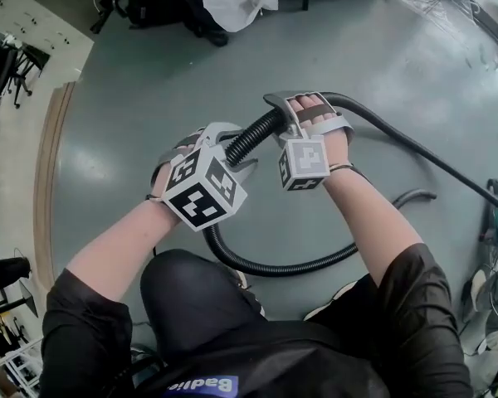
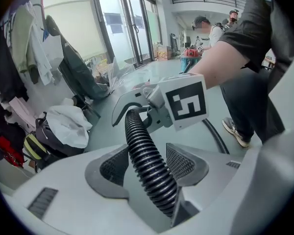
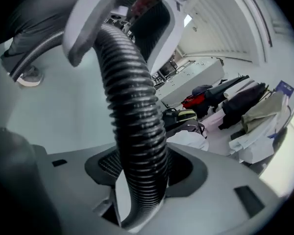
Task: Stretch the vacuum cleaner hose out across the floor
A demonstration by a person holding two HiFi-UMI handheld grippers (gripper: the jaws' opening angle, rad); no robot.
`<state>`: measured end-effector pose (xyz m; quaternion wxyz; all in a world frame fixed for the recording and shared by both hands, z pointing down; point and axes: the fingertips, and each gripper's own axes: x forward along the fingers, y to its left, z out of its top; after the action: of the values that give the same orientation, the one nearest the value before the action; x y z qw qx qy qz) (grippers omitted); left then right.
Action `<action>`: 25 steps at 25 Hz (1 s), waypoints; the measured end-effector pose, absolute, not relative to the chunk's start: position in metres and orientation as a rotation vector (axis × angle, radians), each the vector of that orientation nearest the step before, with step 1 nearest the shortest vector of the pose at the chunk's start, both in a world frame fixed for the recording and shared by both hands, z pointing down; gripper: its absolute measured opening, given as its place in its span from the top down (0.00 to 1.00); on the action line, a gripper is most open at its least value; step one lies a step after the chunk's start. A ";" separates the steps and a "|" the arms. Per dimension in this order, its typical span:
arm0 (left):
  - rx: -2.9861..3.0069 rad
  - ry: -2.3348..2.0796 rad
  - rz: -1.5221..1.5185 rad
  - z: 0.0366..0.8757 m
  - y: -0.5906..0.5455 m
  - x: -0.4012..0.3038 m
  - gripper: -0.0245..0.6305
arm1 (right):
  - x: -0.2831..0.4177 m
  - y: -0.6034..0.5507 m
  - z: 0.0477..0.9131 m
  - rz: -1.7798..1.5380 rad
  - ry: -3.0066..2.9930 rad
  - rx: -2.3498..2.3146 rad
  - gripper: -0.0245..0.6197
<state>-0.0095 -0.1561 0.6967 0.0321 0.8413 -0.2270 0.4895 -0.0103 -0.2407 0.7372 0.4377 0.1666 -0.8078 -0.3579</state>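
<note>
In the head view, the hose [image 1: 266, 265] lies curled in a loop on the grey floor [image 1: 149, 98] at lower centre. One ribbed stretch rises from it to mid-frame. There the left gripper [image 1: 236, 148] and the right gripper [image 1: 284, 114] sit just beside each other on it. A thinner black run trails off to the right edge.

In the left gripper view, the hose [image 2: 144, 155] climbs from bottom centre between my jaws. They are closed on it, and it lies hardest against the right-hand pad. It then passes into the other gripper [image 2: 137, 104] at centre.

In the right gripper view, the ribbed hose [image 3: 132, 131] fills the gap between the pads at lower centre. Both seem to bear on it, so I read this as a grip too.

I judge the stretching barely begun, since the loop is not yet pulled out. Next I need to draw the two grips apart along the hose. Then I carry one end away across the floor until the curl straightens, and lay it down flat.
</note>
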 end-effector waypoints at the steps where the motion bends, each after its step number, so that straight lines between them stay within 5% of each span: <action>1: 2.602 -0.711 1.499 0.695 -0.156 -0.011 0.59 | -0.016 -0.243 0.735 -0.868 -2.022 0.425 0.63; 3: 2.616 -0.761 1.470 0.697 -0.157 -0.017 0.59 | -0.024 -0.247 0.733 -0.818 -2.039 0.449 0.69; 25: 2.573 -1.182 1.074 0.721 -0.138 -0.125 0.48 | 0.005 -0.380 0.658 -0.210 -1.935 0.996 0.66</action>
<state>-0.1248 -0.1383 0.7214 0.0564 0.8482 -0.3897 0.3542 0.0046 -0.3801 0.6584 0.4595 0.4047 -0.7860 -0.0853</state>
